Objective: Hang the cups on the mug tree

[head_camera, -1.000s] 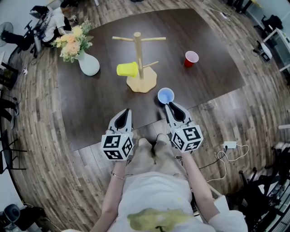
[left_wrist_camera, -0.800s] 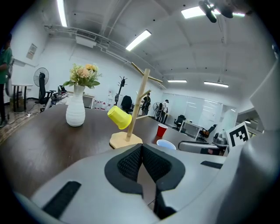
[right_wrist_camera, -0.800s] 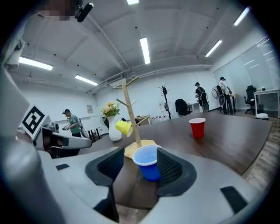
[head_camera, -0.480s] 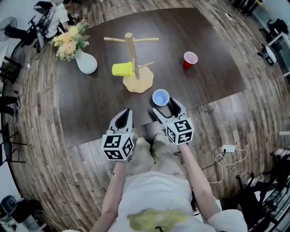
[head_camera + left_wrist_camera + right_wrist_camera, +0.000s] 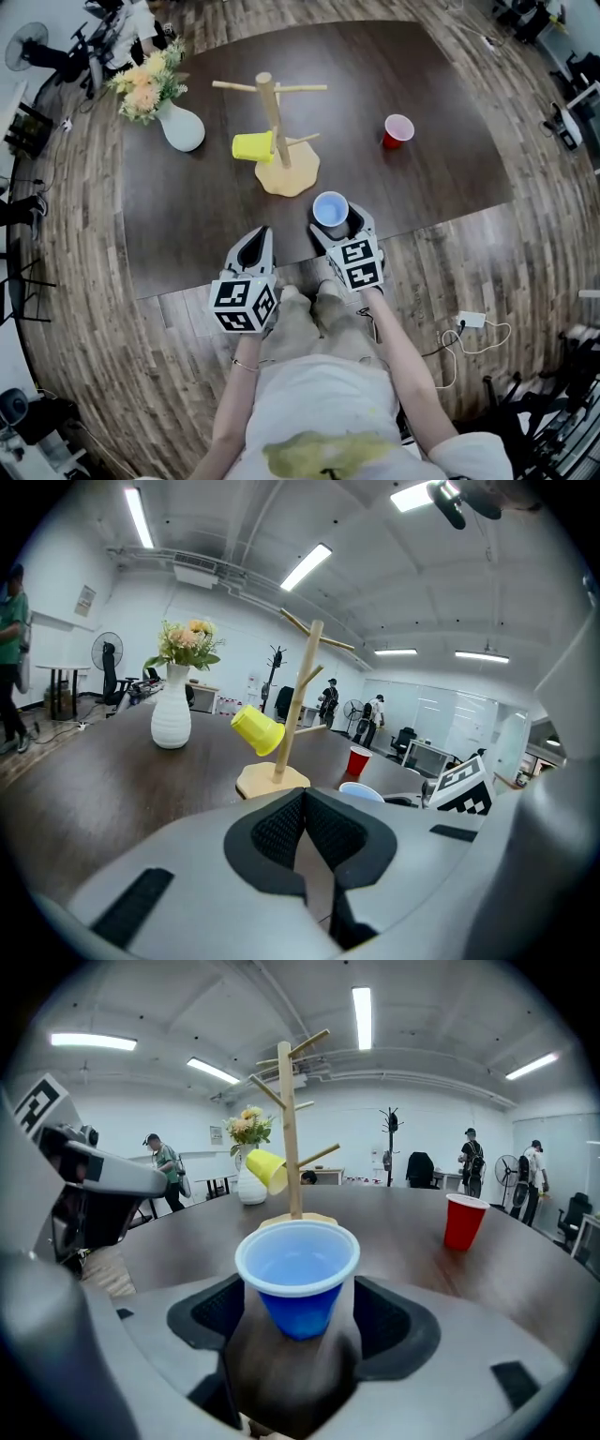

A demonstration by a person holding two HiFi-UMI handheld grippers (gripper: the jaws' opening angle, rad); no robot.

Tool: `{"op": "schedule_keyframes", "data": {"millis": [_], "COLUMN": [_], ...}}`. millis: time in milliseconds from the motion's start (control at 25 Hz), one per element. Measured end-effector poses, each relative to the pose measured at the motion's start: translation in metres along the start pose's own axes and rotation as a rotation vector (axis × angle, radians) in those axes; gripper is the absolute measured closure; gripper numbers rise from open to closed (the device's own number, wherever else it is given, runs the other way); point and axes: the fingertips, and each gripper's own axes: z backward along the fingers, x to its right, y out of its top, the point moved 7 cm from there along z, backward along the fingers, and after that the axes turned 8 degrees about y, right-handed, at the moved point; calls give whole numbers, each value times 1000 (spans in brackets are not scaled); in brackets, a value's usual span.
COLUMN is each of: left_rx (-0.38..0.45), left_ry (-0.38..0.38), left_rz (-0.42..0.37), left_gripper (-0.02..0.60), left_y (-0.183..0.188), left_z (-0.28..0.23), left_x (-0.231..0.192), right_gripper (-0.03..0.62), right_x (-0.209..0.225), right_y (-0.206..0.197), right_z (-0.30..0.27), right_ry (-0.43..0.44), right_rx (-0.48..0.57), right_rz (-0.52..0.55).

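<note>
A blue cup [image 5: 330, 208] stands upright near the front edge of the dark table [image 5: 187, 216]. My right gripper [image 5: 336, 221] is open, and its jaws have just been opening. The blue cup [image 5: 298, 1274] stands between them with a gap on each side. The wooden mug tree [image 5: 272, 108] rises at the table's middle, with a yellow cup [image 5: 251, 146] hanging on a low left peg. A red cup [image 5: 397, 130] stands upright to the right. My left gripper [image 5: 256, 234] is shut on nothing at the table's front edge, left of the blue cup.
A white vase of flowers [image 5: 180, 128] stands at the table's back left. A white power adapter and cable [image 5: 471, 321] lie on the wooden floor to the right. Chairs and people are beyond the table's far left corner.
My right gripper has moved left and down and opened, so its jaws now flank the blue cup. The left gripper has hardly moved.
</note>
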Motion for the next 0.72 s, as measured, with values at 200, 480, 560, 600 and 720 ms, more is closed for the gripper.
{"op": "schedule_keyframes", "data": {"millis": [200, 480, 560, 600, 720], "left_rx": [9, 36, 39, 41, 47], "left_ry": [22, 45, 50, 51, 54], "left_rz": [8, 20, 22, 23, 22], "left_gripper": [558, 558, 558, 558, 558], "left_y": [2, 8, 9, 10, 14], "left_z": [-6, -14, -16, -16, -19], "left_x": [4, 10, 12, 12, 11], "right_gripper": [282, 304, 306, 306, 306], "right_x": [3, 15, 22, 25, 36], "right_y": [0, 13, 21, 25, 40], "right_z": [-2, 2, 4, 5, 6], "right_ry": [19, 45, 32, 25, 5], "right_rx": [-53, -29, -20, -19, -18], "right_rz": [3, 26, 38, 46, 73]}}
